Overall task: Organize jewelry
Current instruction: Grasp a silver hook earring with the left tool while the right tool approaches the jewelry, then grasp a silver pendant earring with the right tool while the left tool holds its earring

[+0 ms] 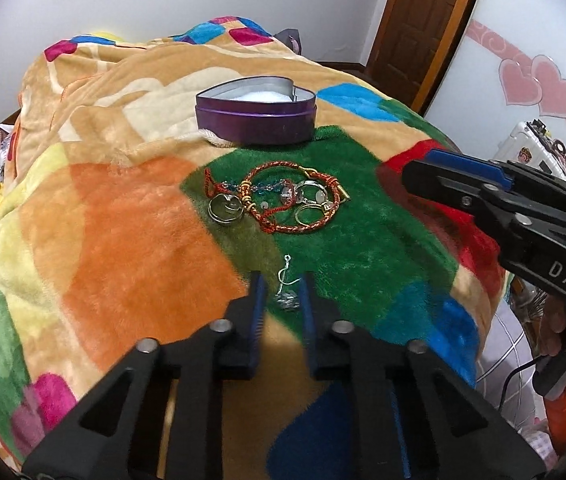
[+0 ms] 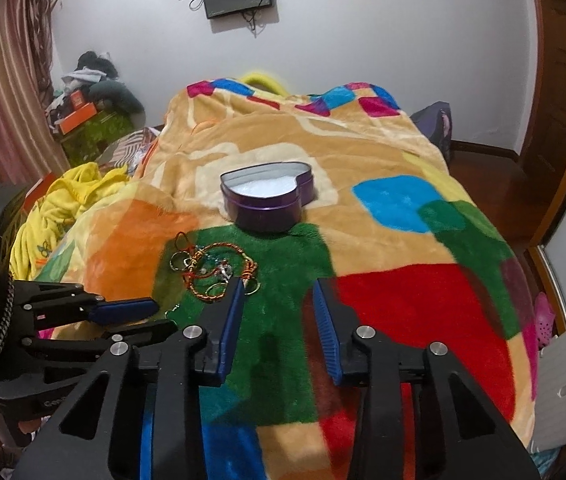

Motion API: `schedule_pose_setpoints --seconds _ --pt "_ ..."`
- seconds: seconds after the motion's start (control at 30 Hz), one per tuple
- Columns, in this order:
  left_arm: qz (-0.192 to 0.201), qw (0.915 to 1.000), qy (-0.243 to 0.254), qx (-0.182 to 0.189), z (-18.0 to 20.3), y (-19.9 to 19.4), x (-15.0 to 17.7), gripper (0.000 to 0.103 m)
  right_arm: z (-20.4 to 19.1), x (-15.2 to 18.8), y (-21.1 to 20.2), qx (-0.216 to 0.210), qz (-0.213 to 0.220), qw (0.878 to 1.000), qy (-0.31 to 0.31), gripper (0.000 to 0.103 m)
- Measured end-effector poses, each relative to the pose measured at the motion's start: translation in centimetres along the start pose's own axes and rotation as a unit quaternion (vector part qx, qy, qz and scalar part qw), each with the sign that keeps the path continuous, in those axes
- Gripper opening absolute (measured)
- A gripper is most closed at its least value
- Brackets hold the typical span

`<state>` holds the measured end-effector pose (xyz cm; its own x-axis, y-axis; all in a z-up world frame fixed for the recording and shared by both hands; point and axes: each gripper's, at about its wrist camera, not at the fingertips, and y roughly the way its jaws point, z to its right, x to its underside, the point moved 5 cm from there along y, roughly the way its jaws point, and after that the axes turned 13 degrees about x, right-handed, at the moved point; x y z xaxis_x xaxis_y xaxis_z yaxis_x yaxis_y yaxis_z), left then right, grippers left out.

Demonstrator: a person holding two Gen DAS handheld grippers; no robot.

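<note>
A purple heart-shaped tin [image 1: 257,118] with a white lining stands open on the blanket; it also shows in the right wrist view [image 2: 269,200]. In front of it lies a pile of jewelry [image 1: 279,200]: a red-gold braided bracelet, a blue bead string and several rings, which also shows in the right wrist view [image 2: 213,270]. A small silver earring [image 1: 286,290] lies apart, nearer me. My left gripper [image 1: 282,286] is open, its pads on either side of the earring, not touching it. My right gripper [image 2: 279,292] is open and empty above the green patch, right of the pile.
A colourful plush blanket [image 1: 131,216] covers the bed. The right gripper [image 1: 483,192] enters the left wrist view from the right. Yellow cloth [image 2: 63,204] and clutter lie left of the bed. A wooden door [image 1: 419,20] and a white suitcase [image 1: 531,148] stand at the right.
</note>
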<state>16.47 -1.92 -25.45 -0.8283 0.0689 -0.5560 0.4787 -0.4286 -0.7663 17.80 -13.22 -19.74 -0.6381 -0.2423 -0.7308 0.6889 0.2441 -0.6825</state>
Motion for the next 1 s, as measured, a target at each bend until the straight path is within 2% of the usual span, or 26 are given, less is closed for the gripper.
schedule_pose_setpoints --seconds 0.17,0.53,0.67,1.0 --pt "0.003 0.9999 0.002 0.011 0.0 -0.4 -0.2 0.009 -1.0 -0.3 1.2 -0.024 -0.012 1.0 -0.007 0.028" --pt "0.062 0.9978 -0.022 -0.006 -3.0 -3.4 -2.8 0.009 -4.8 -0.8 4.1 -0.071 -0.037 0.995 -0.057 0.017" --pt "0.07 0.997 -0.032 -0.003 -3.9 -3.7 -3.0 0.009 -5.2 -0.3 5.4 -0.066 -0.056 0.993 -0.081 0.013" --pt "0.07 0.9968 -0.039 0.001 -4.5 -3.2 -2.6 0.009 -5.4 0.0 5.9 -0.056 -0.066 0.991 -0.106 0.013"
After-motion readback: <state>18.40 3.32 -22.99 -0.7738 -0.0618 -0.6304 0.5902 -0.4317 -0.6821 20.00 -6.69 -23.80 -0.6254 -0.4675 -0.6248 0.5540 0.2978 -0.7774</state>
